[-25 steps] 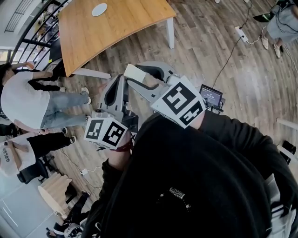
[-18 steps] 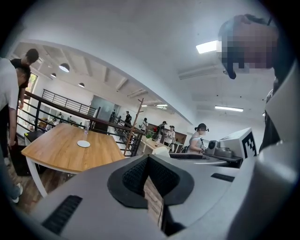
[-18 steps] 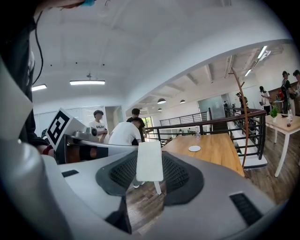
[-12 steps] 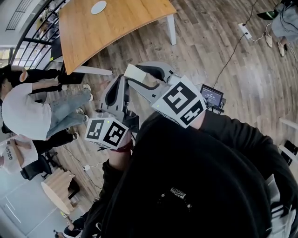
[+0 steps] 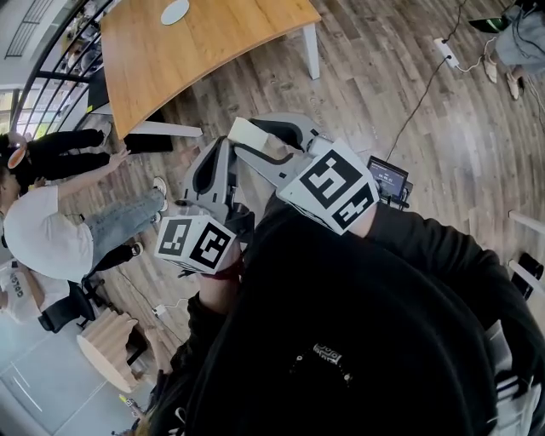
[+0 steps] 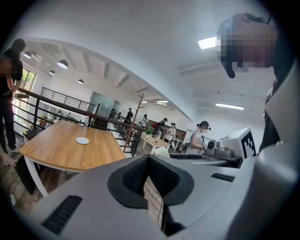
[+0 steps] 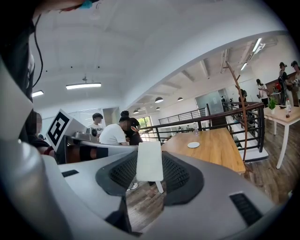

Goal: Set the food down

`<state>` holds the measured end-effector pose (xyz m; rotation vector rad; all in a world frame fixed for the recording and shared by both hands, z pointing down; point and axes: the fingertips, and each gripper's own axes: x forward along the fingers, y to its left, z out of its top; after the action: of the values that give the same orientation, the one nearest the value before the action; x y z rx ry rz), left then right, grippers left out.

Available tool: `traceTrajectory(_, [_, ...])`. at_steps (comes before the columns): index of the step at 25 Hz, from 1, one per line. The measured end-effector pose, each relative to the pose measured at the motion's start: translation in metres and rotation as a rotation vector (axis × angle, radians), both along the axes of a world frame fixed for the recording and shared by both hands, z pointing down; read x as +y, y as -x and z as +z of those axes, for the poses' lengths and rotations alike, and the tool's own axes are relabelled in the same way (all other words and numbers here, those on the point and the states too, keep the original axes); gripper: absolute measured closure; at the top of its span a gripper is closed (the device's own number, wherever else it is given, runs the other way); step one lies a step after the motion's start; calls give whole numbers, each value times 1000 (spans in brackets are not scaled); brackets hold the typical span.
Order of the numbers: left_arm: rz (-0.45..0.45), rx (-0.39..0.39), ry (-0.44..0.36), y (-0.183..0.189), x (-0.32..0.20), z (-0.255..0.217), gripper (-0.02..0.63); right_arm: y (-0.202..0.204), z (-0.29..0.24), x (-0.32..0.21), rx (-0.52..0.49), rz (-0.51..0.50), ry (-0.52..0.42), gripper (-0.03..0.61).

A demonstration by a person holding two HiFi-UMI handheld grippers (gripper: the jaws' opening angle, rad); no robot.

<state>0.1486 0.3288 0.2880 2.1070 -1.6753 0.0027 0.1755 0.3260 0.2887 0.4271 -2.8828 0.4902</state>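
Observation:
A white flat food bar on a short stick (image 5: 246, 133) stands upright at the tip of my right gripper (image 5: 260, 140), whose jaws are shut on it above the wooden floor. The right gripper view shows the same bar (image 7: 149, 159) between the dark pads, its stick pointing down. My left gripper (image 5: 214, 155) hangs just left of it, shut with nothing in it; in the left gripper view its pads (image 6: 136, 176) meet at the tip. The wooden table (image 5: 196, 51) with a white plate (image 5: 174, 12) stands ahead, apart from both grippers.
A person in a white shirt (image 5: 47, 234) and one in black (image 5: 55, 153) stand at the left by a black railing (image 5: 51, 64). A power strip with cable (image 5: 443, 58) lies on the floor. A small screen device (image 5: 387, 176) sits at the right. More people and tables (image 6: 157, 140) farther off.
Both grippers stay where they were, the bar still held. The person in white at the left has shifted lower in view, and a person in black has come into view above.

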Motion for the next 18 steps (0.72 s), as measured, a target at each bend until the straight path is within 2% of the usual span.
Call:
traceTrajectory(8, [54,25,-27,16,-31,-3,615,15,0,-31,27,50,-34,408])
traceTrajectory(18, [102,87,-52,65,-72,-3,615,63,-4,-70,71,106,-73,408])
